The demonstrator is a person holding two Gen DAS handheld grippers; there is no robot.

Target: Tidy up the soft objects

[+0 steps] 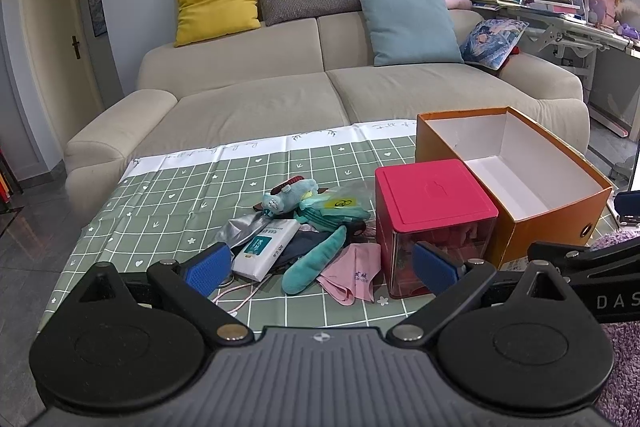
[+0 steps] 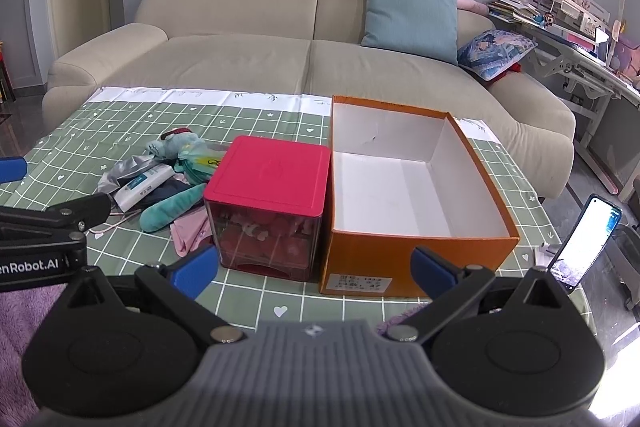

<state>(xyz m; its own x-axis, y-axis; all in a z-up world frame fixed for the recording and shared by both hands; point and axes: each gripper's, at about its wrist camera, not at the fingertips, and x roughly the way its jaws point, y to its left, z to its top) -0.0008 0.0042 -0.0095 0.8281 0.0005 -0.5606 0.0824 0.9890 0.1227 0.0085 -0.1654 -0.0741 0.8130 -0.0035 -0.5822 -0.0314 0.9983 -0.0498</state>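
A pile of soft things lies on the green checked tablecloth (image 1: 160, 211): a blue plush shark (image 1: 288, 195), a teal plush piece (image 1: 314, 261), a pink cloth (image 1: 354, 277), a white tissue pack (image 1: 266, 247), a silver pouch (image 1: 240, 229) and a green bag (image 1: 340, 209). The pile also shows in the right wrist view (image 2: 168, 183). My left gripper (image 1: 320, 267) is open and empty, just short of the pile. My right gripper (image 2: 314, 267) is open and empty in front of the red-lidded box (image 2: 268, 203) and the empty orange box (image 2: 416, 195).
The red-lidded clear box (image 1: 434, 223) stands beside the open orange box (image 1: 516, 183). A beige sofa (image 1: 320, 95) with cushions is behind the table. A phone on a stand (image 2: 588, 239) is at the right. A cluttered desk (image 1: 560, 11) is at the far right. A purple rug (image 2: 24, 311) lies below.
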